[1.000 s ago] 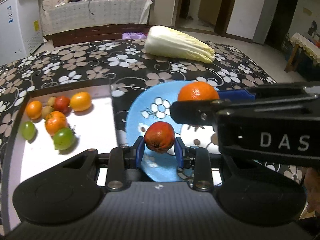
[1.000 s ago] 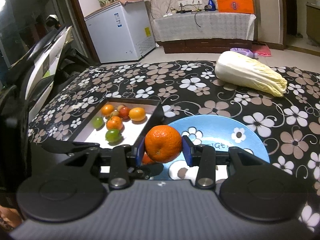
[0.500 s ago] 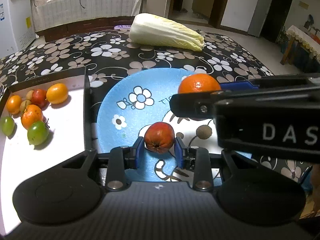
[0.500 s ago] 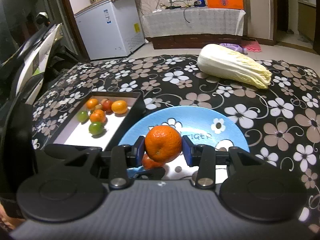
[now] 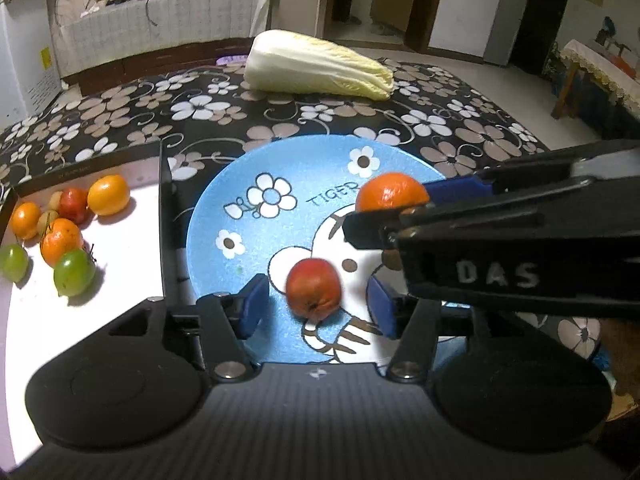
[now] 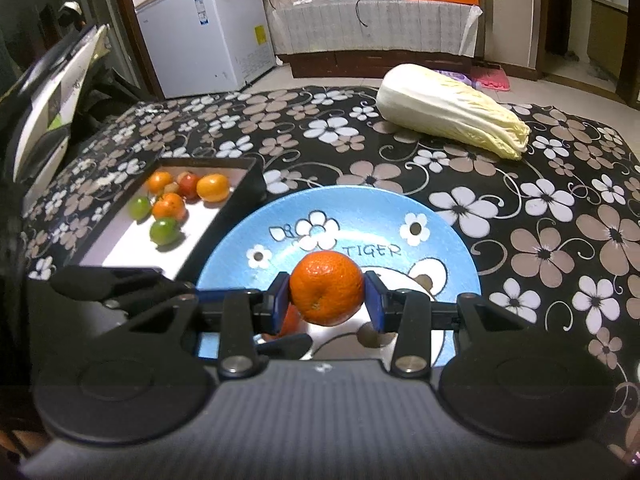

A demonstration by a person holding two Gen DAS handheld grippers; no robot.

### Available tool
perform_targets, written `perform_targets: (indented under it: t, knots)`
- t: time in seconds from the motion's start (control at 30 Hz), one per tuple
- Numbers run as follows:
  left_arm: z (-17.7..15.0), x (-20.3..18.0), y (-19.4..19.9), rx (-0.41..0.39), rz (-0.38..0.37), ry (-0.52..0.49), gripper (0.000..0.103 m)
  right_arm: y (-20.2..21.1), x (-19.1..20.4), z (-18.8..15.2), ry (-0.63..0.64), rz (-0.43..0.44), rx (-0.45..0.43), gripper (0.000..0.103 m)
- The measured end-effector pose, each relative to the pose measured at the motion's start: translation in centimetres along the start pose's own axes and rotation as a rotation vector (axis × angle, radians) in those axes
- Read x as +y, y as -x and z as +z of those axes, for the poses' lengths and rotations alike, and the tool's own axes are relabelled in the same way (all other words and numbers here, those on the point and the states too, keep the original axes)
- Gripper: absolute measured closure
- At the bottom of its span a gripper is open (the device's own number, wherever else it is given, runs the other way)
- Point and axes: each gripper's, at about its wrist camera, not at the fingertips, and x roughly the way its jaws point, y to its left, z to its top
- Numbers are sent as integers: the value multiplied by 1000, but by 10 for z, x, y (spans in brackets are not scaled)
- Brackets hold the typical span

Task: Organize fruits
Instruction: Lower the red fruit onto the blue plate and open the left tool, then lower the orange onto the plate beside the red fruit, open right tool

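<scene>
A blue cartoon plate point(image 5: 256, 236) point(image 6: 440, 232) lies on the flowered tablecloth. My left gripper point(image 5: 316, 308) is open over the plate, and a small red fruit point(image 5: 313, 289) sits on the plate between its blue pads, touching neither. My right gripper point(image 6: 326, 302) is shut on an orange mandarin point(image 6: 326, 288), held just above the plate; it also shows in the left wrist view point(image 5: 390, 197). A black tray with a white floor point(image 5: 120, 248) point(image 6: 192, 220) holds several orange, red and green fruits at the left.
A napa cabbage point(image 5: 316, 66) point(image 6: 452, 110) lies at the far side of the table. A white chest freezer point(image 6: 208, 32) stands beyond the table on the left. The right gripper's body point(image 5: 520, 256) crosses the left wrist view.
My left gripper has opened and let go of the red fruit, which now rests on the plate. The right gripper has sunk lower over the plate, still holding the mandarin.
</scene>
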Motion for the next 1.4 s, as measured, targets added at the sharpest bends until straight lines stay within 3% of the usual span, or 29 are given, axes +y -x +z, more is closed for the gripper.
perform_targets:
  t: [0.23,0.77,1.4]
  knots:
    - [-1,3,4,4,-4,-3,39,-10,-6,-5,27,-62,60,60]
    - [-5,13,17,-7,-27,-19,39,-25,-8,-10,34,-77,115,60]
    - [-7,5,14,-3,-40,-41,38,-19,-5,-8,44,-65,101,59]
